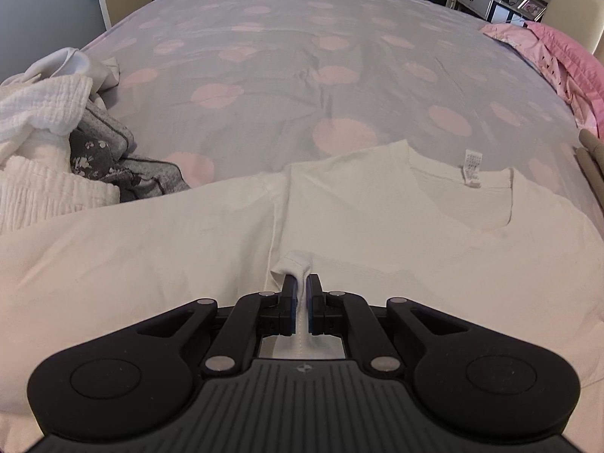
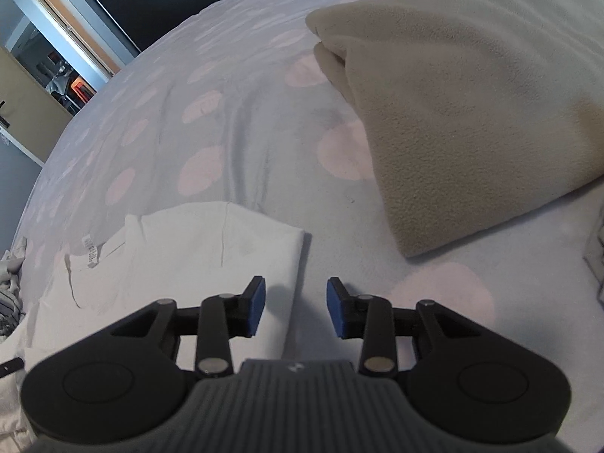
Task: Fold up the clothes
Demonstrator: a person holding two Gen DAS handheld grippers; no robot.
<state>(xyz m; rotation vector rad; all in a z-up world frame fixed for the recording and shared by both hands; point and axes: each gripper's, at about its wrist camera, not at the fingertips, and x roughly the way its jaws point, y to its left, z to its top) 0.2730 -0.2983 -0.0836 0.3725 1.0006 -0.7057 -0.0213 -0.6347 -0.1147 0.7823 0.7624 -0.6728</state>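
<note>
White T-shirt fabric fills the near half of the left wrist view, spread flat on a grey bedspread printed with pink circles. Its neckline faces away from the camera, and a small care label stands up at the collar. The left gripper has its blue-padded fingers closed tight on a raised pinch of the shirt's cloth, a hemmed edge poking up just beyond the tips. To the left, touching the shirt's edge, lies a heap of unfolded laundry: white ribbed pieces over a grey patterned one. A pink quilt sits at the far right edge of the bed.

From the right wrist view, the same shirt lies at the lower left, with its label showing and its right side doubled over into a straight folded edge. The right gripper hovers over that edge with its fingers spread wide and nothing between them; one tip is over the shirt, the other over bare bedspread. A folded beige fleece rests on the bed to the right, apart from the shirt.
</note>
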